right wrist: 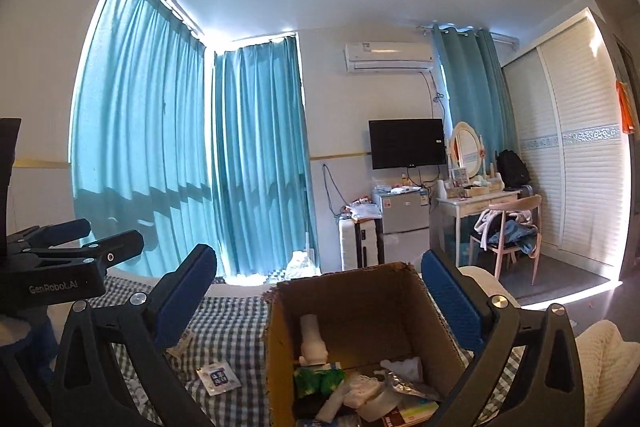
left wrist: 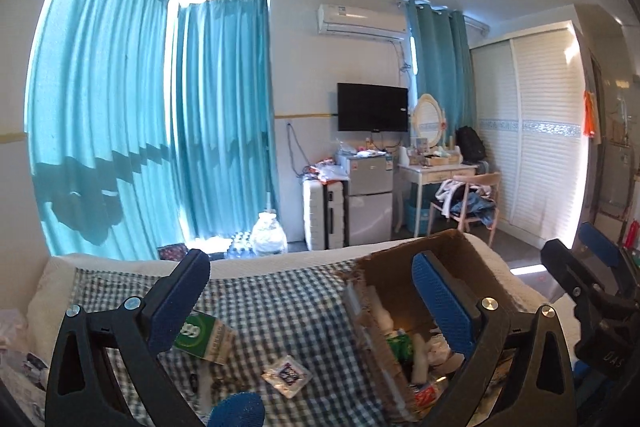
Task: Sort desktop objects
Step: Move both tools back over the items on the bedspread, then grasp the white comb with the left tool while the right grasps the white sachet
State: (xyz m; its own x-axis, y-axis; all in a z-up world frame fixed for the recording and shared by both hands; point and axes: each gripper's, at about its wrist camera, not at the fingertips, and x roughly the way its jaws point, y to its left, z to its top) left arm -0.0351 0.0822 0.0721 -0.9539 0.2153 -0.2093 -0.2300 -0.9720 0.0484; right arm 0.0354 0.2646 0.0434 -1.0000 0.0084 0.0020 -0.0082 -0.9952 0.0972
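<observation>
Left wrist view: left gripper [left wrist: 316, 301] spread wide, holding nothing, over checkered cloth [left wrist: 276, 303]; cardboard box [left wrist: 404, 291] lower right, green packet [left wrist: 204, 337] lower left. Right gripper [right wrist: 320, 303] likewise released above the box's rim.

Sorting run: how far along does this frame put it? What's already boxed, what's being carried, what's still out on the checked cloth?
Done: the cardboard box already holds a white bottle, green packet and wrappers. In hand: nothing; the left gripper and right gripper are open and empty. Left: the green carton and small sachet on the checked cloth.
</observation>
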